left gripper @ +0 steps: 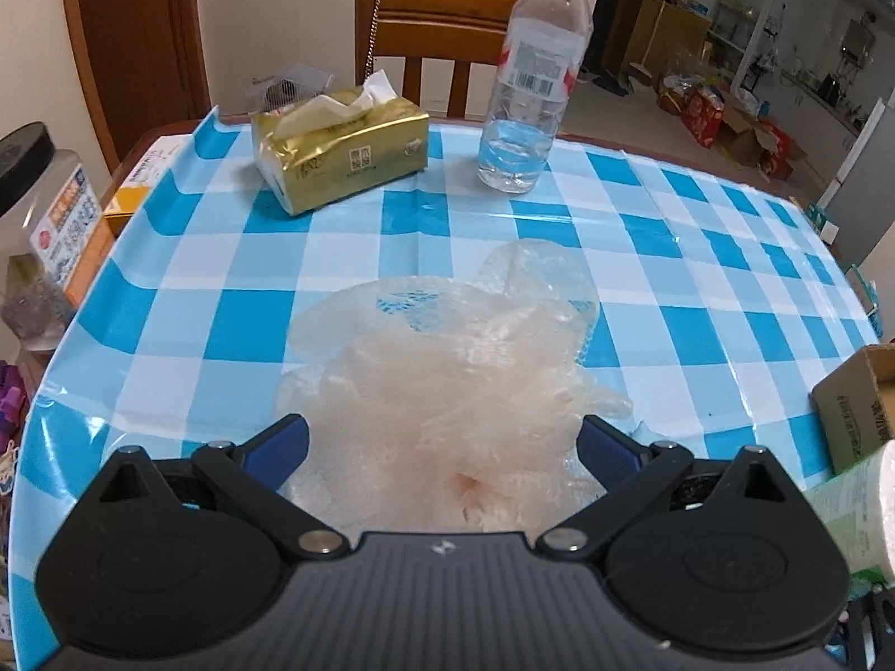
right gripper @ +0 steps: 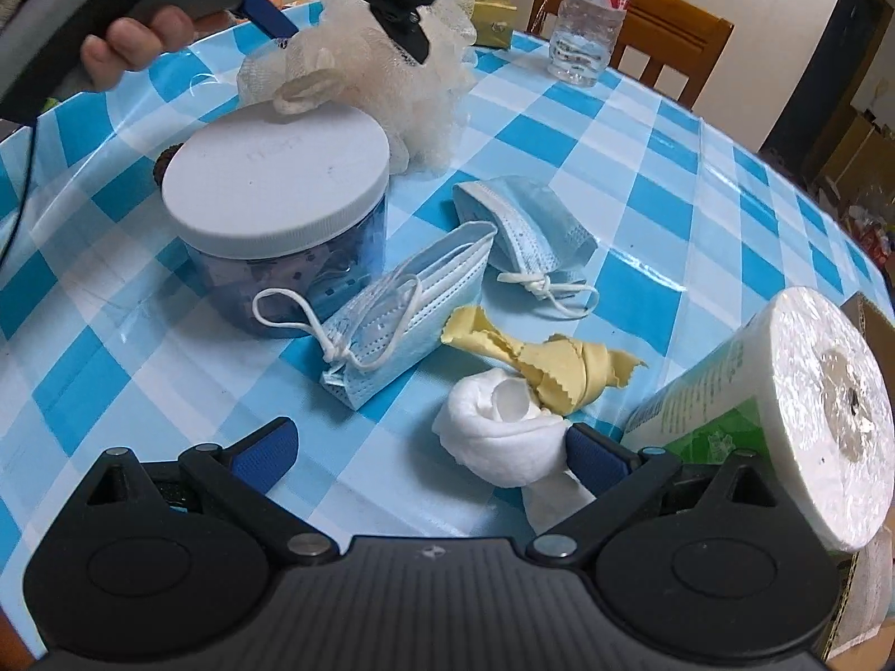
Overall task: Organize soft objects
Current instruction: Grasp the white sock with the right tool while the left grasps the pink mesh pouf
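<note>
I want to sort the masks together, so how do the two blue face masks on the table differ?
The near mask shows mostly its pale, whitish side; the far mask shows a deeper blue. The near mask leans against the jar; the far mask lies apart on the tablecloth. The near mask's ear loop sticks out in a wide ring; the far mask's loops lie knotted beside it. Both are folded, pleated masks with white loops.

A checked bench (left gripper: 224,257) fills both views. In the left wrist view a tissue box (left gripper: 341,159) sits upper left, a bottle (left gripper: 531,84) upper centre, a chair (left gripper: 442,17) behind. In the right wrist view a lidded jar (right gripper: 279,195) stands left of centre and a paper roll (right gripper: 805,414) at the right edge.
</note>
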Demonstrator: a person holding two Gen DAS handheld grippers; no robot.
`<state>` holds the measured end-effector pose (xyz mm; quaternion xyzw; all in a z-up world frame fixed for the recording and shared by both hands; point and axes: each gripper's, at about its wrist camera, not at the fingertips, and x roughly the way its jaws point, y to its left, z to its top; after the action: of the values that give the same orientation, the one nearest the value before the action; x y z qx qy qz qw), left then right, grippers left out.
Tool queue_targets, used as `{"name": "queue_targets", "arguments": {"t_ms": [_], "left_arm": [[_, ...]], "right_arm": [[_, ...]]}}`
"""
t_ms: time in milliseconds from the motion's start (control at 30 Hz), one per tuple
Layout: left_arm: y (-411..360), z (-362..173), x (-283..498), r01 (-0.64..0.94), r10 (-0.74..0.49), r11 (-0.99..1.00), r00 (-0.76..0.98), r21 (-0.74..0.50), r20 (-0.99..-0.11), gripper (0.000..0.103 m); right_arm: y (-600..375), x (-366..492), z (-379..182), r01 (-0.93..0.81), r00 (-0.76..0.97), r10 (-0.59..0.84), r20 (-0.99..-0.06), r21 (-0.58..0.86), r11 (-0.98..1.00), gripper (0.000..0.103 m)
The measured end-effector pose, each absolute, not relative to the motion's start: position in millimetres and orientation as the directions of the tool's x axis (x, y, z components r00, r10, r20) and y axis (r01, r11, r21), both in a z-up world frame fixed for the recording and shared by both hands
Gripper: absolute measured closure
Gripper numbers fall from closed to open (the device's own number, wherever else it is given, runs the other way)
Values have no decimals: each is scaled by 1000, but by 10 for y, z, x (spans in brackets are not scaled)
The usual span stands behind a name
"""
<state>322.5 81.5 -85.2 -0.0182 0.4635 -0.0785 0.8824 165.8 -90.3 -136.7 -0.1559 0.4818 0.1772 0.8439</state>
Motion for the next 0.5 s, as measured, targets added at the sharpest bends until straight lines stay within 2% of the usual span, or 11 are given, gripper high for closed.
{"name": "queue_targets", "arguments": {"t_ms": [133,300,500], "left_arm": [[741,-911,3266,142,-145,987,554,-78,-820,2],[723,-953,3281,143,-141,987,546,-74,-826,2],[711,-946,3284,146,-137,987,548,-67,-825,2]], "right_arm": [[-900,1606,-1314,-469,452,174,-875,-68,880,0],[-875,1647,-1308,-444,502,113,-857,-144,884,1],[-840,1706,-1376,-427,488,74,-870,-164,889,17]]}}
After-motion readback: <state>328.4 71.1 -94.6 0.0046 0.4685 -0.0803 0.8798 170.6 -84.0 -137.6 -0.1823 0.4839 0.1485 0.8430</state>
